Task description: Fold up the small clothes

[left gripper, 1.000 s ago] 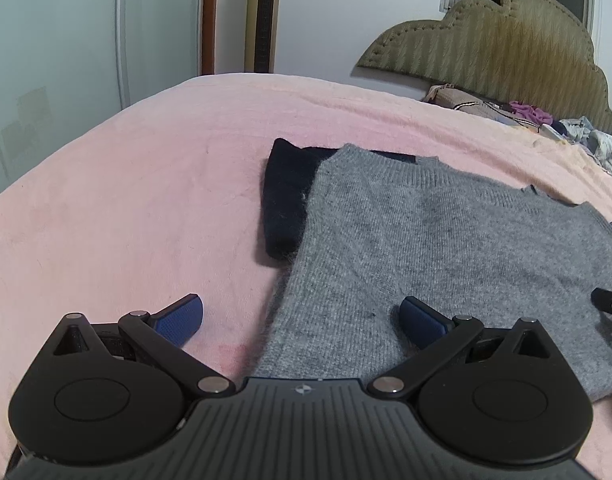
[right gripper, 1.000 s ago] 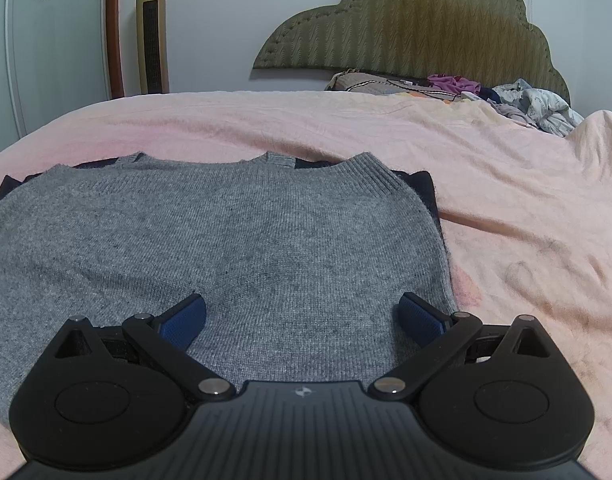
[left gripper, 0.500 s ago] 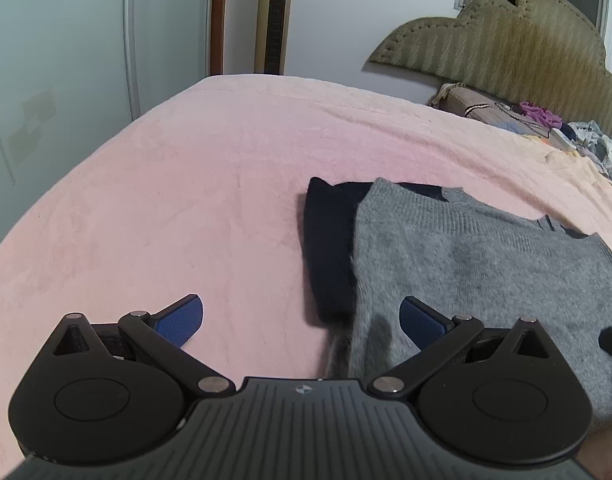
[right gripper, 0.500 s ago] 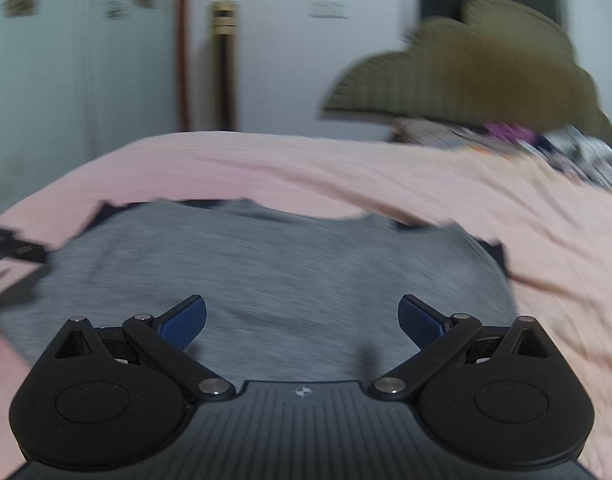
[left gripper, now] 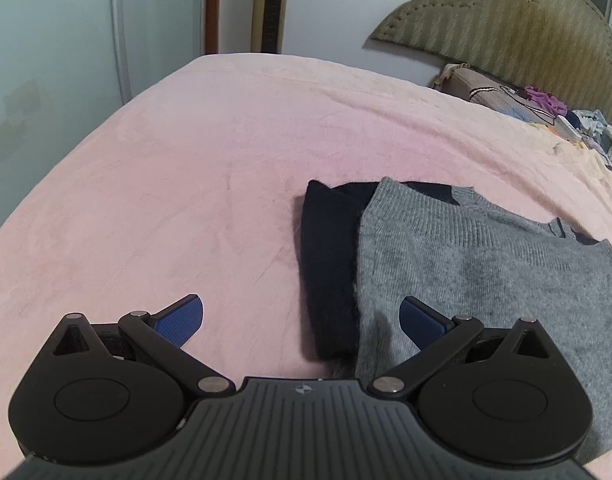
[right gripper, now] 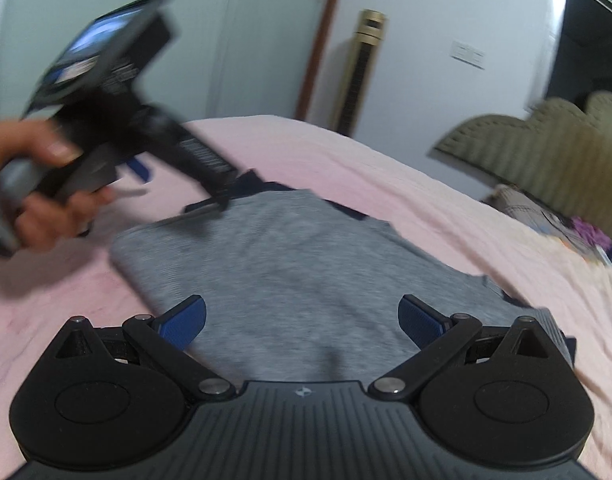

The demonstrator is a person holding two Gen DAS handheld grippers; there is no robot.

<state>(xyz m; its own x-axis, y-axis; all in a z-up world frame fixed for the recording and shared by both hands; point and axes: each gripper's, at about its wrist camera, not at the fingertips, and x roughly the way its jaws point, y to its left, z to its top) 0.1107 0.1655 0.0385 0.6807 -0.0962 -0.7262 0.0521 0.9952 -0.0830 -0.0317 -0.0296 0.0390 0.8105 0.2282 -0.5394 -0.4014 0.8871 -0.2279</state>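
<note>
A grey knit sweater (left gripper: pixel 486 256) lies flat on the pink bed, with a dark navy part (left gripper: pixel 330 248) showing along its left edge. My left gripper (left gripper: pixel 302 320) is open over that left edge, one pad above the blanket and one above the grey knit. In the right wrist view the same grey sweater (right gripper: pixel 306 264) fills the middle, and my right gripper (right gripper: pixel 302 320) hangs open over its near part, holding nothing. The left gripper's body (right gripper: pixel 118 120) shows there at the sweater's far left, held by a hand (right gripper: pixel 46 196).
The pink blanket (left gripper: pixel 166 184) stretches wide to the left of the sweater. A padded headboard (left gripper: pixel 506 32) stands at the back right, with a pile of mixed clothes and a pillow (left gripper: pixel 546 108) below it. A tall fan (right gripper: pixel 364 68) and wardrobe doors line the wall.
My left gripper has shifted left, off the grey knit to its left edge. My right gripper has swung left so that the left gripper and hand now show. Both stay open.
</note>
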